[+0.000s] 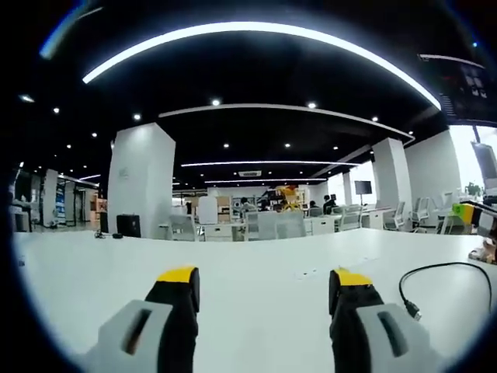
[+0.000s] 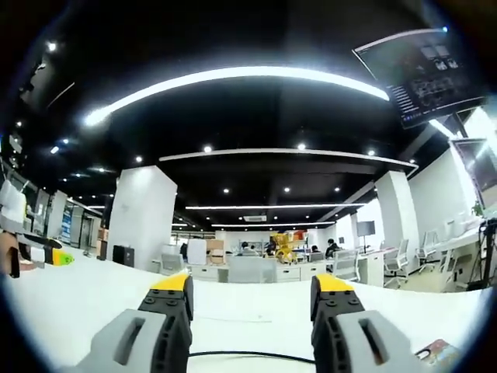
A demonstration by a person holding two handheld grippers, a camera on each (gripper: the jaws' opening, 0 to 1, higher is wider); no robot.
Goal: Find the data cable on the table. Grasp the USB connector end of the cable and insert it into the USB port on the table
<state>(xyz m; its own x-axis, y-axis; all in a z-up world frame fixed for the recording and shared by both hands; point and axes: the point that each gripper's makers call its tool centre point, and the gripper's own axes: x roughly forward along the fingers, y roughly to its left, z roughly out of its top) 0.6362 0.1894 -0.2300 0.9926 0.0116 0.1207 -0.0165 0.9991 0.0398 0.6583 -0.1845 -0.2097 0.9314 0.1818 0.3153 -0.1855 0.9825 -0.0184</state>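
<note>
**A:** What does the left gripper view give?

**B:** The left tongs (image 1: 265,281) stand wide open, their yellow tips well apart, with nothing between them but the bare white worktop (image 1: 256,249).

**A:** And the cable?

**B:** The black cable (image 1: 446,266) lies on the worktop off to the right of those tongs, bent round in an open loop. Its plug (image 1: 413,311) rests flat on the surface, near the right-hand jaw but apart from it. Beyond the worktop there is a big office with a white pillar (image 1: 140,183), desks and chairs.

**A:** Now the right gripper view?

**B:** The right tongs (image 2: 253,289) gape just as wide and hold nothing. A thin stretch of the cable runs across the worktop low down in the gap between the two jaws, and passes out of sight behind each of them. I cannot tell whether it touches either jaw.

**A:** Anything else there?

**B:** A dark screen (image 2: 423,74) hangs high on the right, under the long curved ceiling light (image 2: 233,78)
</note>
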